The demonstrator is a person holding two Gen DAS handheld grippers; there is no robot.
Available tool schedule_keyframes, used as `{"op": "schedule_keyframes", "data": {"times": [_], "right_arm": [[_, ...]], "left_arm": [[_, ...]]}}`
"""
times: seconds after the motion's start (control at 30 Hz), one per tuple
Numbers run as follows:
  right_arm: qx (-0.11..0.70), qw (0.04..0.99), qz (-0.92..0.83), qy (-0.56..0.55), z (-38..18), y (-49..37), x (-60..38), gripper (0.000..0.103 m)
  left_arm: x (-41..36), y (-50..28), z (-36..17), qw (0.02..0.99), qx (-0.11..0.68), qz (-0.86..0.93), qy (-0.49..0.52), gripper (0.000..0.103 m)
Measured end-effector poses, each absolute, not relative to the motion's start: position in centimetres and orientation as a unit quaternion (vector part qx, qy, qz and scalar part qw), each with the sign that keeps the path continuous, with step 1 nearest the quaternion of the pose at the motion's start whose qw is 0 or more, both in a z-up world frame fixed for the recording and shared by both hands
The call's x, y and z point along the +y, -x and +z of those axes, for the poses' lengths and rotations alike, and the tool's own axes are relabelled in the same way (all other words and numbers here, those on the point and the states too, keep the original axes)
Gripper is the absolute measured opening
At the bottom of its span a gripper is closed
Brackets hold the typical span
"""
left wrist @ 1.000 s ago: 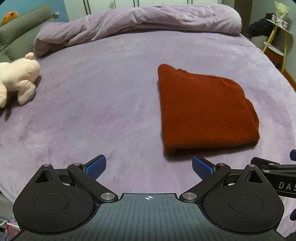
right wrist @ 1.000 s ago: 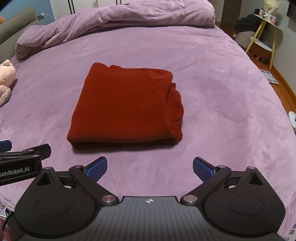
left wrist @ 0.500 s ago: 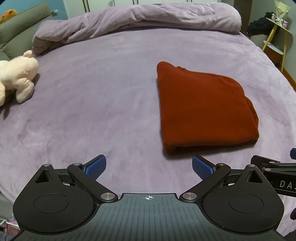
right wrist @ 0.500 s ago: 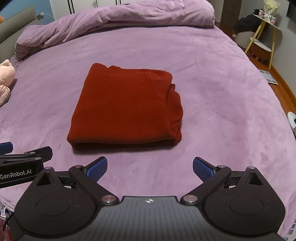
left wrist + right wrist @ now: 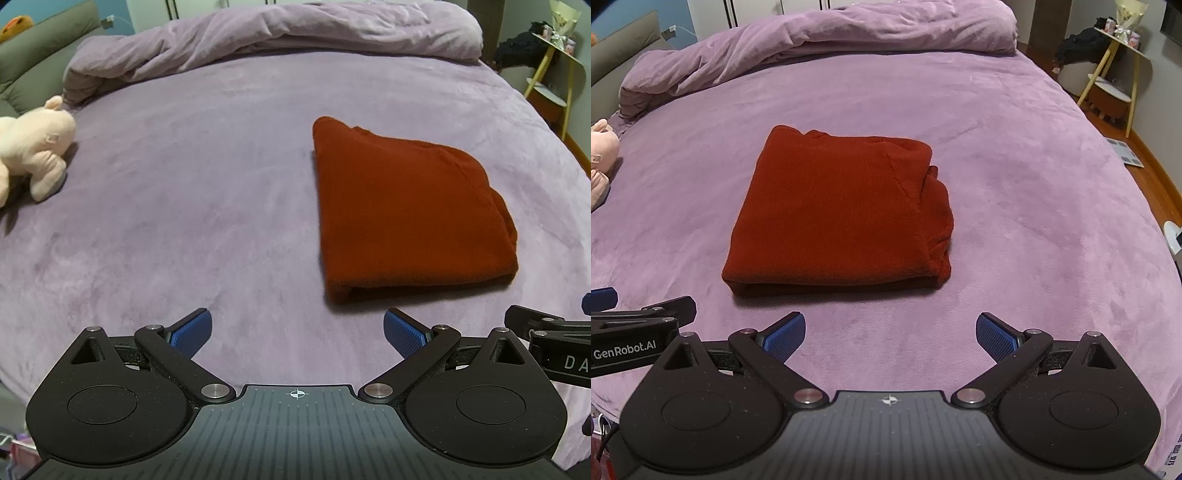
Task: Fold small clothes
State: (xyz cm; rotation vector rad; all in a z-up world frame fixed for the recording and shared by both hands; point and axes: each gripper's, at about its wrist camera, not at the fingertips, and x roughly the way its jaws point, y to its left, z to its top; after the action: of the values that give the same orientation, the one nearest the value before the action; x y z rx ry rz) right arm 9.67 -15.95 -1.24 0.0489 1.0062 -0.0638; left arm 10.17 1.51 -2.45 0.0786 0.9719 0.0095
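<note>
Right wrist view: the red garment (image 5: pixel 838 214) lies folded into a compact rectangle on the purple bedspread (image 5: pixel 1015 147), directly ahead of the right gripper (image 5: pixel 890 334). Its fingers are spread wide and hold nothing, clear of the cloth. Left wrist view: the left gripper (image 5: pixel 297 332) is likewise spread and empty, offset to the left of the garment (image 5: pixel 402 210), over bare bedspread. Both tools sit short of the near folded edge, which suggests the fold is complete or awaiting a final tidy. A plush toy (image 5: pixel 33 155) rests well apart, at the left.
</note>
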Motion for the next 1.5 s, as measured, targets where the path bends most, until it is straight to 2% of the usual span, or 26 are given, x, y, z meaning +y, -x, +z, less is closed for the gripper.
{"op": "schedule_keyframes", "data": {"times": [1.5], "right_arm": [[0.480, 0.877, -0.026, -0.023, -1.75, -9.65, -16.14, 0.099]], "left_arm": [[1.32, -10.46, -3.45, 0.878, 0.477, 0.003, -0.039, 0.102]]}}
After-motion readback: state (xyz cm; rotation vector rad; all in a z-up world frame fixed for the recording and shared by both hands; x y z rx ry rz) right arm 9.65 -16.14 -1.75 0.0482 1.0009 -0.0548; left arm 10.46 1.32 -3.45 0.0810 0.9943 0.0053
